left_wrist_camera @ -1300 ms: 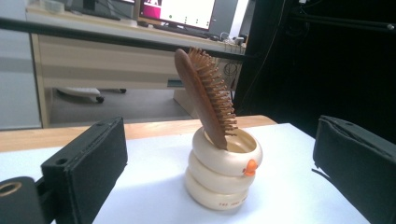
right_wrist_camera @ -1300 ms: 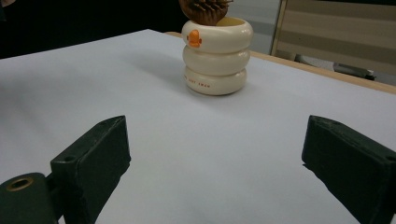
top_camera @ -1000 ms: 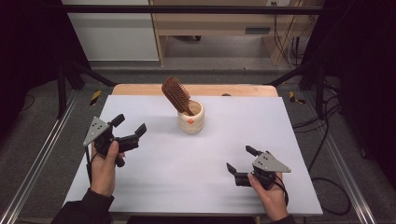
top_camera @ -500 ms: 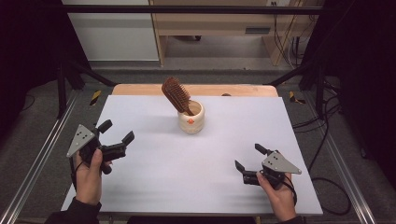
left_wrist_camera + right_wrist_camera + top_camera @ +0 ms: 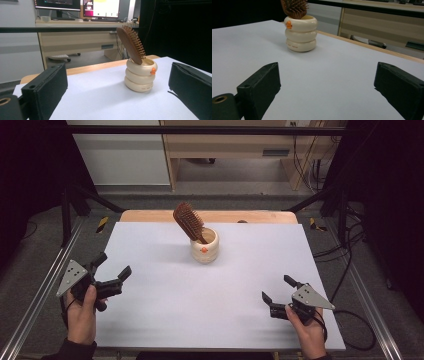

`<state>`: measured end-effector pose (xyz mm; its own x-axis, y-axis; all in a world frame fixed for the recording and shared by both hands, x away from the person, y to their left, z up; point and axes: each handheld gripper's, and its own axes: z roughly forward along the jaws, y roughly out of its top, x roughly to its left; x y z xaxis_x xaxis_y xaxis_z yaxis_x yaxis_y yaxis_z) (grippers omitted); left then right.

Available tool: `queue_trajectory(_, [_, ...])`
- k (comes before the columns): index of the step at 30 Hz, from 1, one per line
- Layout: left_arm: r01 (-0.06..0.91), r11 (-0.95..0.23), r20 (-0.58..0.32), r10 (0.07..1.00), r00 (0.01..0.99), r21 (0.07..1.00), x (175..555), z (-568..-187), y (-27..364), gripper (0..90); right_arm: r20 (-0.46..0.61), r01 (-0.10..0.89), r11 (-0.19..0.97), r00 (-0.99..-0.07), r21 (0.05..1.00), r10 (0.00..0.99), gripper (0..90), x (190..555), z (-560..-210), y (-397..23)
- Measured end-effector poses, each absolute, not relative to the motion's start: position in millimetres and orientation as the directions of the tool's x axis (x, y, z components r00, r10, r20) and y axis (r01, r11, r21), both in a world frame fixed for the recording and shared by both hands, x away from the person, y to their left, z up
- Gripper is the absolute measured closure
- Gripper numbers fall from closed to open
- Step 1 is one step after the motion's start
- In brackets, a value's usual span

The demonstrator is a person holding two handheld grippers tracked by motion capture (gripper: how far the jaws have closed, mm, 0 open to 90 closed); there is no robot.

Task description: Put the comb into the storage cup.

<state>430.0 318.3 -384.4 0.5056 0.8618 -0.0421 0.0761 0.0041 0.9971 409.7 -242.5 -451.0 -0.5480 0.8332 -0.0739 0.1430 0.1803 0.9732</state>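
Note:
A cream ribbed cup [image 5: 204,247] stands upright on the white table top [image 5: 210,295], toward the far middle. A brown wooden hairbrush [image 5: 188,221] leans in it, bristle head up and tilted left. The same cup [image 5: 140,75] and hairbrush [image 5: 131,45] appear in the left gripper view; the cup [image 5: 300,33] also shows in the right gripper view. My left gripper [image 5: 113,265] is open at the table's left edge, far from the cup. My right gripper [image 5: 278,289] is open near the front right, with nothing between its jaws.
A wooden strip [image 5: 150,216] runs along the table's far edge. Metal frame rails [image 5: 40,295] flank the table on both sides. Beyond it stand a wooden desk [image 5: 75,42] with monitors [image 5: 100,7]. Cables [image 5: 350,250] lie on the floor at the right.
Both hands have drawn back toward the front of the table. The left gripper moved left to the table's edge, the right one slightly right. The cup and brush have not moved.

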Motion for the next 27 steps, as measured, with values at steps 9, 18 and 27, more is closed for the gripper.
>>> queue_trajectory(9, [0.093, -0.021, -0.031, 0.854, 0.519, 0.995, 425, -390, 324, 0.5, -0.098, 0.133, 0.204, -0.552, 0.970, 0.828, 4.8, 406, -456, -251])
queue_trajectory(18, [0.081, -0.031, -0.016, 0.853, 0.521, 0.996, 417, -397, 324, 0.5, -0.061, 0.139, 0.161, -0.543, 0.977, 0.837, 5.0, 406, -466, -256])
queue_trajectory(27, [0.097, -0.011, -0.041, 0.854, 0.518, 0.995, 410, -413, 324, 0.7, -0.055, 0.141, 0.156, -0.546, 0.978, 0.836, 5.1, 406, -467, -257])
